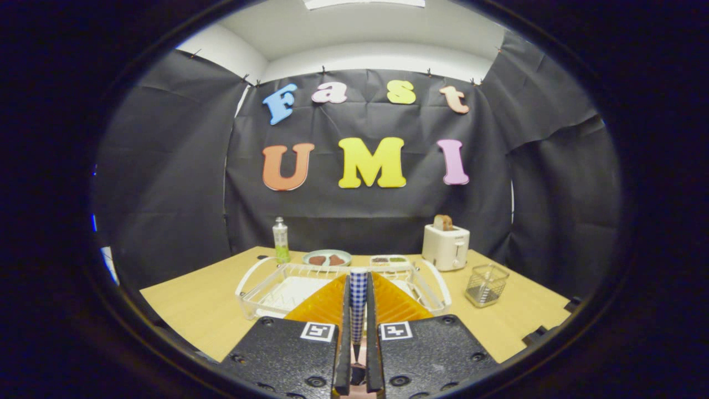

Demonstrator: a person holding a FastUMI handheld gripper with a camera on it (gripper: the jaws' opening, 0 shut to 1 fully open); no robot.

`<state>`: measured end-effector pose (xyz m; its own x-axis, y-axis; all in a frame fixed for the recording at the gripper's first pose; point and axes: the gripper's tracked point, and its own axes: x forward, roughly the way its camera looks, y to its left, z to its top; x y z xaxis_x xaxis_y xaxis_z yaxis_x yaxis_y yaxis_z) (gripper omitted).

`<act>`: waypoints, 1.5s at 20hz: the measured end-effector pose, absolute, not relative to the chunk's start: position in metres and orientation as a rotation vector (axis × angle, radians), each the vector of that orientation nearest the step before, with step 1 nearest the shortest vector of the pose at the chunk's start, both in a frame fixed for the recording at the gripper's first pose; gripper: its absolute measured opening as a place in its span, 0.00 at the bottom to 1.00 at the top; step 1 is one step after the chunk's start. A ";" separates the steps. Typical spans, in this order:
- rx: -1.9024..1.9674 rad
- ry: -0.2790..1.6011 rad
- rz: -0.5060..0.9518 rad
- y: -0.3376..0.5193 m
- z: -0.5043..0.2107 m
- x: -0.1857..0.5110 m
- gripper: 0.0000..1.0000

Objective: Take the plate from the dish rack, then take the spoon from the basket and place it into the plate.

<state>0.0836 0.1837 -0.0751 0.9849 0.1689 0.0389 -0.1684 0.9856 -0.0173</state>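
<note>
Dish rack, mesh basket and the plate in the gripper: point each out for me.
Dish rack (260, 282): gripper view, left wire wall.
Mesh basket (486, 285): gripper view, front face.
Plate (358, 299): gripper view, checked edge between the fingers.

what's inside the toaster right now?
A brown slice of bread stands in the top slot of the white toaster, its upper part poking out. The lower part is hidden inside. The gripper is shut on a checkered plate.

Light wood table. On it: white wire dish rack centre, mesh basket to its right, white toaster, clear bottle, small plate and two-part dish behind rack.
</note>
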 end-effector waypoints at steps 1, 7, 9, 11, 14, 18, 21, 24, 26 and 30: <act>0.002 -0.044 0.185 0.190 -0.085 0.082 0.16; -0.009 -0.075 0.186 0.181 -0.113 0.088 0.19; -0.013 -0.073 0.193 0.176 -0.115 0.086 0.20; -0.016 -0.060 0.191 0.167 -0.117 0.085 0.22; -0.040 -0.066 0.151 0.143 -0.117 0.082 0.24; -0.113 -0.126 0.067 0.107 -0.102 0.069 0.45; -0.126 -0.111 0.072 0.102 -0.098 0.056 0.78; -0.080 -0.071 0.099 0.096 -0.091 0.045 0.96; -0.048 -0.070 0.096 0.087 -0.080 0.037 1.00; -0.033 -0.045 0.068 0.067 -0.061 0.020 1.00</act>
